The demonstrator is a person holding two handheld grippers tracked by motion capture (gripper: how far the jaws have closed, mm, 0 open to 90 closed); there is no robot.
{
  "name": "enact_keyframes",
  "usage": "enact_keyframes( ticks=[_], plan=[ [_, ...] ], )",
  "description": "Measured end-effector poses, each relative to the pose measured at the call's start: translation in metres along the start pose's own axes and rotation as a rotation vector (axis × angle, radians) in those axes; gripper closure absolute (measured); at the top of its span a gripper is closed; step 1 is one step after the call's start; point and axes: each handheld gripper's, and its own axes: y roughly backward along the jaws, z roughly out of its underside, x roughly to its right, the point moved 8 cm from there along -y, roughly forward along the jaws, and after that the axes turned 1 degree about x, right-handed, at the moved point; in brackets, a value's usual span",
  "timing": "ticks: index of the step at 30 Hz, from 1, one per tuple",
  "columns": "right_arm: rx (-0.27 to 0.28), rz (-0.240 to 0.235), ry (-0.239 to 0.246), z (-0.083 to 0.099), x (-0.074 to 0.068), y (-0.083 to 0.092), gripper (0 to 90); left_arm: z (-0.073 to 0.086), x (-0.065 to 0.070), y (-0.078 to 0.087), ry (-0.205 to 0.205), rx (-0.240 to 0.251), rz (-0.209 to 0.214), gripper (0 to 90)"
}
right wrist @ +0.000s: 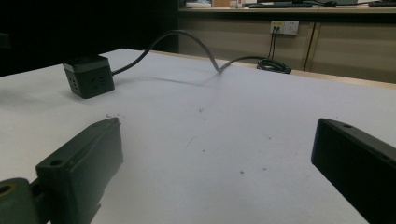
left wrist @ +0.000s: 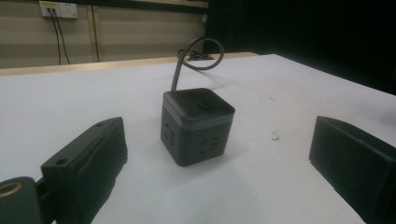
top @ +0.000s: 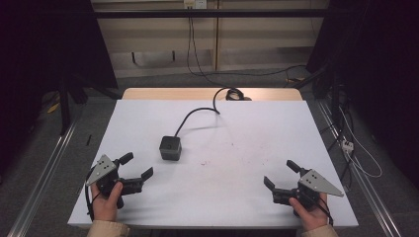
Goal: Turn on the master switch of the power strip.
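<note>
A dark grey cube-shaped power socket [top: 170, 147] sits on the white table top [top: 247, 133], left of centre, and its grey cable [top: 197, 114] runs off toward the far edge. My left gripper [top: 137, 166] rests near the front left corner, open and empty, a short way in front of the cube [left wrist: 197, 125]. Its jaws stand wide on either side of the cube in the left gripper view, apart from it. My right gripper [top: 279, 175] rests near the front right, open with nothing between its jaws. The cube [right wrist: 88, 76] lies far off at the upper left in the right gripper view.
The cable ends in a coil [top: 234, 94] on the wooden table edge at the back. A wall outlet [left wrist: 59, 9] and more cables hang behind. Metal rails [top: 49, 168] run along the floor on both sides. Small dark specks [top: 205, 162] mark the table's middle.
</note>
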Motion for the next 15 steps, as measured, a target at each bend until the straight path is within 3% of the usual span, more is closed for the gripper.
enact_keyframes(
  ticks=[15],
  plan=[
    [0.005, 0.001, 0.001, -0.0006, 0.0, 0.0007, 1.6, -0.0035, 0.0023, -0.0077, -0.008, 0.001, 0.019, 4.0]
  ],
)
